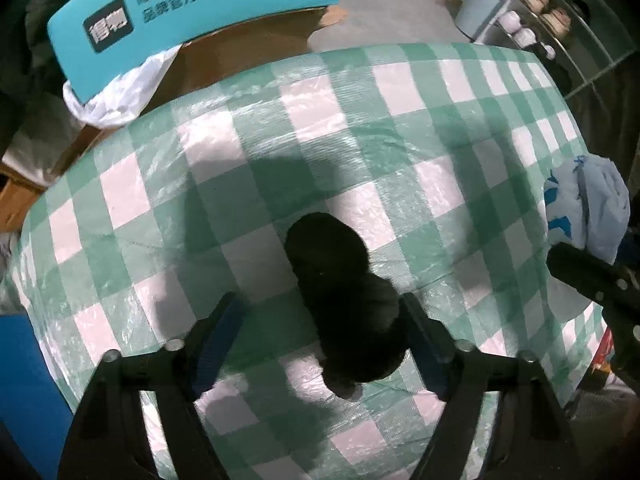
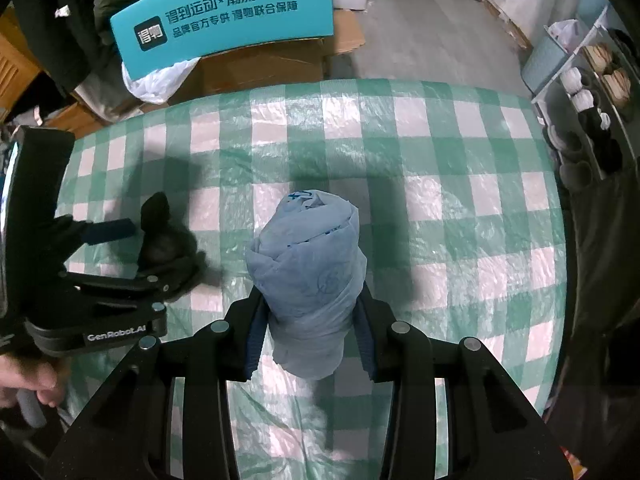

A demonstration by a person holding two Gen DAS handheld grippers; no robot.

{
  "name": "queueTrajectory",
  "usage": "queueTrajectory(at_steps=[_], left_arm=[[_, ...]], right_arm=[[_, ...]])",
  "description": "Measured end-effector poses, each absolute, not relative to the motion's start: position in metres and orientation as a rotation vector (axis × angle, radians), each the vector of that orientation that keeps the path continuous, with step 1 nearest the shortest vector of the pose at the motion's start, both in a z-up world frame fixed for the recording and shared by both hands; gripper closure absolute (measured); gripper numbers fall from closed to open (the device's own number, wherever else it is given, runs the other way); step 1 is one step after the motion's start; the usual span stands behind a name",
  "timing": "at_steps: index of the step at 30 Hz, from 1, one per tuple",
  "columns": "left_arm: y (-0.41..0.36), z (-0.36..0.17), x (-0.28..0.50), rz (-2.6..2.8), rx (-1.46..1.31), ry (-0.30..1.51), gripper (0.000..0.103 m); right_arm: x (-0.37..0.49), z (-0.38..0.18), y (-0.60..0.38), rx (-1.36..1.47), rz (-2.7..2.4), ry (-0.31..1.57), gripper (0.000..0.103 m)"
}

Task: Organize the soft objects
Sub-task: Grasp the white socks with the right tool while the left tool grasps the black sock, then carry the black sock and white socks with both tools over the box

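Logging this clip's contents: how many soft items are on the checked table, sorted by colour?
Black: 1, the black bundle lying on the checked table
Light blue: 1, the blue roll clamped in the right tongs
Total: 2

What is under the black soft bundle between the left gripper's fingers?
The green-and-white checked cloth shows all around the black bundle. Whatever lies directly beneath it is covered.

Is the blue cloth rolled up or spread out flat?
Rolled up. The blue cloth is a tight bundle with spiral layers at its end, pinched between the right gripper pads above the checked tablecloth.
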State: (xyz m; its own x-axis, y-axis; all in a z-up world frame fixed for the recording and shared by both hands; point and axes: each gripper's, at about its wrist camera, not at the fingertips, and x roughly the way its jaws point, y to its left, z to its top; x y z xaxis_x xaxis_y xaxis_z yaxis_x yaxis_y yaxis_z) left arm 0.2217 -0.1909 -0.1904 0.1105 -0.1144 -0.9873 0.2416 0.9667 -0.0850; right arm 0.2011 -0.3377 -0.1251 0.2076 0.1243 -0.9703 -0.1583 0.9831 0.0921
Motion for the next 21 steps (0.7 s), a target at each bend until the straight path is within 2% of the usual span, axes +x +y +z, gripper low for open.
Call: queueTrajectory(at_steps=[2,3,11,21], left_arm=[[-0.193,-0.189,0.221,-0.285,0.112,1.435,0.057],[-0.194,-0.189,0.220,-0.298,0.104,1.440,0.063],[-0.199,-0.172,0.203,-0.300,0.163,1.400,0.065],[-0.192,-0.125,0.163,-0.296,0.245,1.334,0.065]], right_arm=[[0.199,-0.125,-0.338,-0.033,0.198,1.349,0.065],[0.199,-0.125,-0.337,-0.035,0.201,1.350,0.065],[0.190,-0.120,-0.330,-0.078,0.220,1.349,0.065],[0.171,-0.101,-0.311,-0.135,0.253,1.315,0.065]])
